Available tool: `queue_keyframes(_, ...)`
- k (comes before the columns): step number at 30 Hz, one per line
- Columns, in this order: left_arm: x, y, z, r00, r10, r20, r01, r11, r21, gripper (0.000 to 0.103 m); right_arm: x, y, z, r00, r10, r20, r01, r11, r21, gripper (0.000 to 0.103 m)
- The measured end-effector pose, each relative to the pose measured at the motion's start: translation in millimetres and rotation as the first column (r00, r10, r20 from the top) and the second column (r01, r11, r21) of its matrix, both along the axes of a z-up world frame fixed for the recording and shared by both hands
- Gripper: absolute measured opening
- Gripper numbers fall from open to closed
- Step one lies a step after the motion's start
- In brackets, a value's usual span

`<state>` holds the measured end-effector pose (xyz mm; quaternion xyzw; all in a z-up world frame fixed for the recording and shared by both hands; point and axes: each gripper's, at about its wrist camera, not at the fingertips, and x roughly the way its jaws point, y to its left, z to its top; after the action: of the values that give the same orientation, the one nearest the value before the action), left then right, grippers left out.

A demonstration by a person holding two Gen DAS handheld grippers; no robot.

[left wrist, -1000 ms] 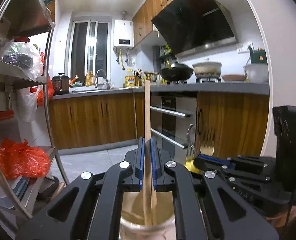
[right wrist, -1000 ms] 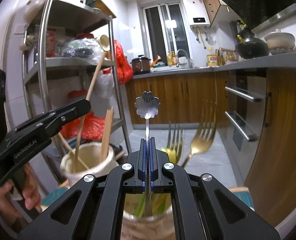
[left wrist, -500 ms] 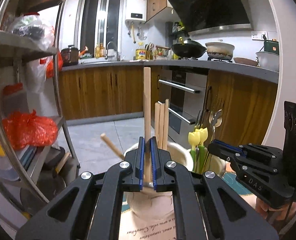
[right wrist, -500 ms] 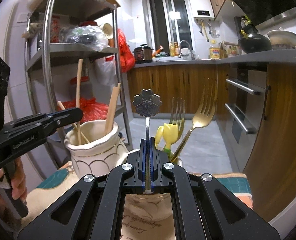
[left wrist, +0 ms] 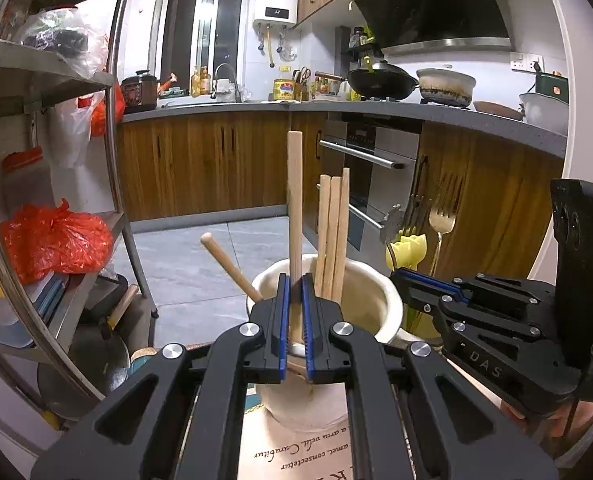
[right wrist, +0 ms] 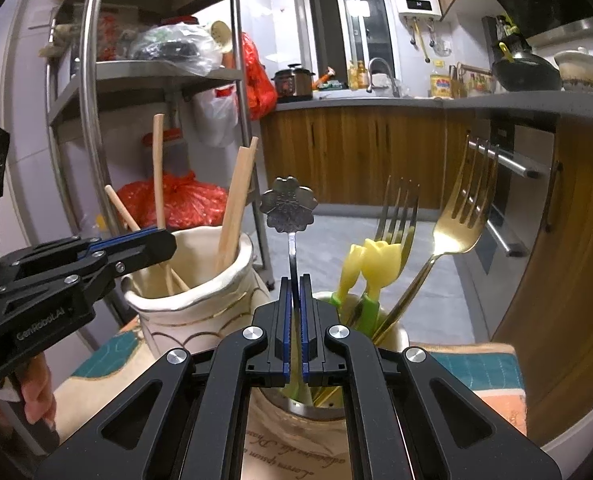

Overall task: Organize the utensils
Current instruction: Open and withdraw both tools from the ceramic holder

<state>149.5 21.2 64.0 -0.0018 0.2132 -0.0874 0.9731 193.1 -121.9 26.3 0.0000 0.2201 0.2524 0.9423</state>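
My left gripper point(left wrist: 295, 284) is shut on an upright wooden stick point(left wrist: 295, 200) whose lower end is in a cream ceramic pot point(left wrist: 372, 308). Several wooden utensils point(left wrist: 332, 232) stand in that pot. My right gripper point(right wrist: 295, 286) is shut on a steel spoon with a flower-shaped handle end point(right wrist: 289, 206), over a second pot point(right wrist: 392, 332) that holds gold forks point(right wrist: 460, 220) and yellow tulip-topped picks point(right wrist: 376, 262). The cream pot point(right wrist: 200, 296) and the left gripper point(right wrist: 164, 240) show at the left of the right wrist view.
Both pots stand on a patterned mat point(right wrist: 476, 368) on a table. A steel shelf rack point(left wrist: 56, 160) with red bags stands at the left. Wooden kitchen cabinets point(left wrist: 216, 164) and an oven point(left wrist: 368, 168) lie beyond the grey floor.
Both grippers have pulled back and up from the pots while staying shut, so each pot now shows in full. The stick and the spoon stand lower in their pots.
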Motion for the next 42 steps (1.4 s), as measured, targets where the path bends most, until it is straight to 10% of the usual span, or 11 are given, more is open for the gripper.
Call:
queue_keyframes(22,-38.7,-3.8,14.2,0.997,-0.074,0.023,0.073,0.997,0.004,0.018,-45.3,-34.2,9.9,0.999,-0.033,-0.025,0.033,0.999,0.013,0.005)
queue_keyframes(25,-59.2,-2.3,7.4,0.996,-0.087,0.012,0.087,0.996,0.016,0.033,-65.6,-42.5,4.9,0.998,-0.045,-0.035,0.045,0.999,-0.026,0.006)
queue_keyframes(42,-128.7,11.6,-31.4,0.995,-0.043,0.086,0.038,0.998,0.051,0.09,-140.9,-59.5,-13.9,0.981,-0.102,0.165,0.114,0.992,-0.06,0.079)
